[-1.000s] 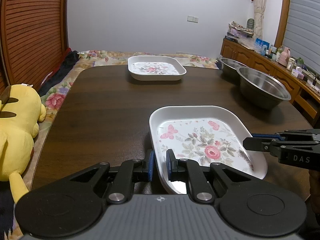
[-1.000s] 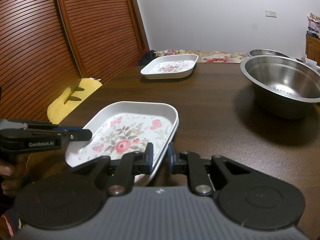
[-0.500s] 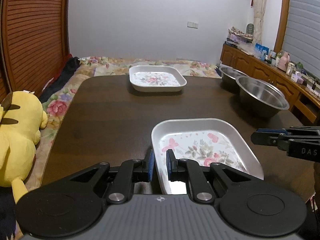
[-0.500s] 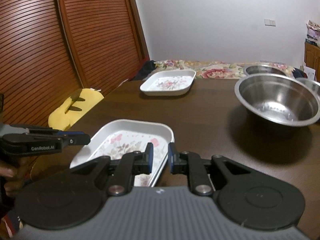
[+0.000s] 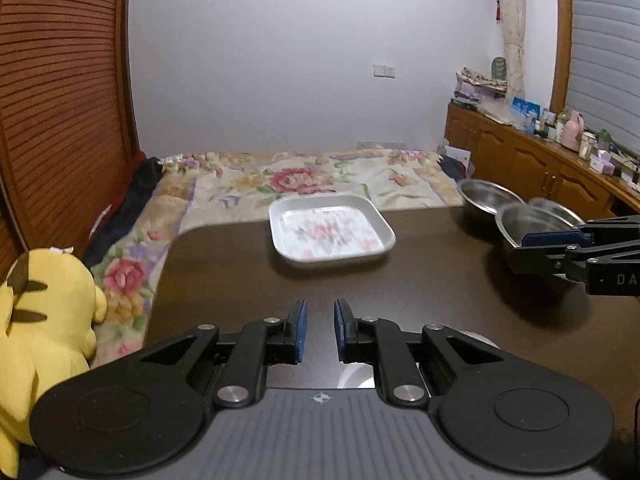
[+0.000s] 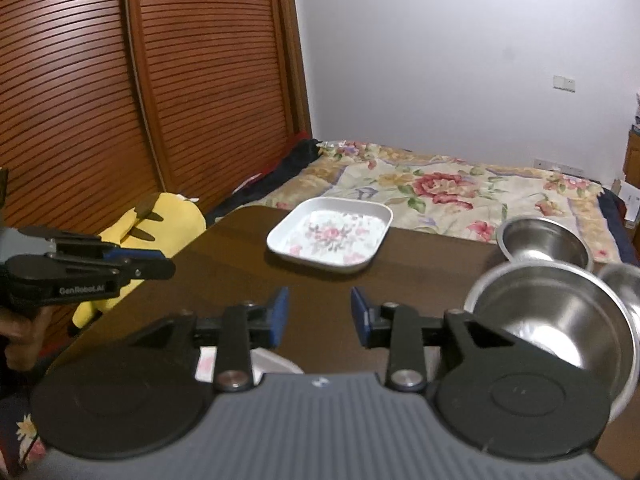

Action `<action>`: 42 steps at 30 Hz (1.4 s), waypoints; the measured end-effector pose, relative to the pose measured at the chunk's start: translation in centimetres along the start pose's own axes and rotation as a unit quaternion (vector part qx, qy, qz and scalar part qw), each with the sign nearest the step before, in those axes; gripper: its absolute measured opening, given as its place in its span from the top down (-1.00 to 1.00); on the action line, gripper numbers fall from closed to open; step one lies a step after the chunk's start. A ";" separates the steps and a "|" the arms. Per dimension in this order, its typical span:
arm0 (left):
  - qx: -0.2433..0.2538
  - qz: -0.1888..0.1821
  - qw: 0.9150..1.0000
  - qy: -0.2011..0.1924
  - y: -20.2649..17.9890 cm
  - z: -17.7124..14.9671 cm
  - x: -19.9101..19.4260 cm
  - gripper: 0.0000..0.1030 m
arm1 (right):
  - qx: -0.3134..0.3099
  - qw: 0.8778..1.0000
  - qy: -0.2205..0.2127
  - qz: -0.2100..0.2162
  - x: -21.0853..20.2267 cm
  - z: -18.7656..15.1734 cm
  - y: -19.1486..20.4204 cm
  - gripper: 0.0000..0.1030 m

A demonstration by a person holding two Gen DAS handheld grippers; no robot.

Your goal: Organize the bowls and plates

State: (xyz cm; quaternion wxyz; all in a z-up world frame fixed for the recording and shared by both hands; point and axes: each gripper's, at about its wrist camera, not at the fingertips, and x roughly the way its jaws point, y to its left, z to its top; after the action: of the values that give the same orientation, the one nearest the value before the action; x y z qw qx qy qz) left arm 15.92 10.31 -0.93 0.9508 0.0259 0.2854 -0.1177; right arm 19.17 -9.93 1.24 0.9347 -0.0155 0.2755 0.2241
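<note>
On table (image 5: 420, 280), far plate (image 5: 331, 231) flat, corner toward claws.

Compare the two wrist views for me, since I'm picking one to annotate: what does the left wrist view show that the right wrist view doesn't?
Only the left wrist view shows the wooden sideboard with its clutter. Only the right wrist view shows the person's hand and a corner of the near plate. Both show the far floral plate on the dark table, the steel bowls, the yellow plush toy, and the open left gripper and right gripper.
</note>
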 end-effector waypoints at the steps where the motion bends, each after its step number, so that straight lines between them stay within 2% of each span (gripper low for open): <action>1: -0.001 0.001 1.000 0.000 0.2 0.5 0.4 0.64 | 0.000 1.000 0.004 0.002 0.5 0.5 -0.2 0.30; 11: -0.009 0.002 1.000 0.017 2.1 4.4 5.5 0.63 | -0.007 0.998 0.054 0.013 6.9 5.0 -2.3 0.30; 13: -0.012 0.000 1.000 0.024 2.5 4.9 6.8 0.62 | -0.003 0.998 0.068 0.012 8.3 5.3 -2.9 0.30; 15: -0.013 -0.001 0.999 0.030 2.9 5.3 8.0 0.52 | 0.001 0.997 0.082 0.009 9.9 5.5 -3.7 0.30; 20: -0.022 -0.004 0.999 0.046 3.8 5.7 11.3 0.49 | 0.009 0.993 0.114 0.006 13.0 5.7 -5.0 0.30; 24: -0.034 -0.006 0.998 0.058 4.5 5.9 13.6 0.49 | 0.013 0.992 0.129 0.007 14.6 5.9 -5.7 0.11; 32: -0.048 -0.012 0.996 0.076 5.6 6.3 16.9 0.49 | 0.016 0.987 0.157 0.012 17.0 6.3 -6.5 0.11; 42: -0.057 -0.022 0.995 0.084 6.0 6.3 18.6 0.49 | 0.025 0.984 0.175 0.021 18.4 6.5 -7.3 0.11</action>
State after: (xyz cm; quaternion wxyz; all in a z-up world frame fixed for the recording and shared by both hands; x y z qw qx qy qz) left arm 35.74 11.49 -5.97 0.9207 -0.0246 0.3709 -0.1193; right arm 39.39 -7.92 -3.52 0.8670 -0.0255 0.4407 0.2309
